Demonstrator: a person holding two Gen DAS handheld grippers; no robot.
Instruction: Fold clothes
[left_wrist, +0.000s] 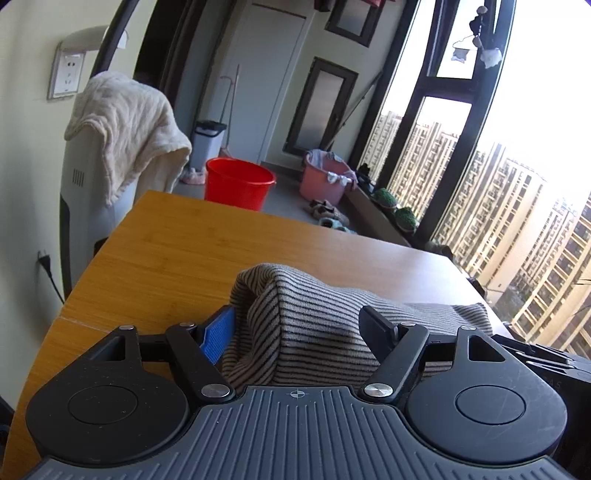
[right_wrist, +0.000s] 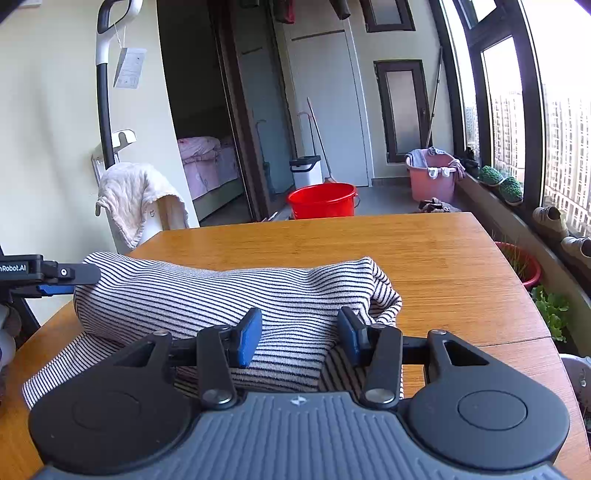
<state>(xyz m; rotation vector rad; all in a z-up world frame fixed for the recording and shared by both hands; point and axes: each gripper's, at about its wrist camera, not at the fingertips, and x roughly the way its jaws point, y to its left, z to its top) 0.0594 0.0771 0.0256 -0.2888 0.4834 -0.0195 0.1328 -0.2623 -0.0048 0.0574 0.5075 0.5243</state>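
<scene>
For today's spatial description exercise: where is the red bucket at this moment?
The red bucket stands on the floor just beyond the far edge of the wooden table, centre in the right wrist view, left of the pink laundry basket.

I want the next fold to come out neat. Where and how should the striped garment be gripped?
Probably by the near hem of the striped garment, the flat single layer lying on the wooden table below the puffed fold. Come in low from the near side, one gripper toward each end: the rolled middle is bulky and would bunch, while the flat edge lifts evenly.
</scene>
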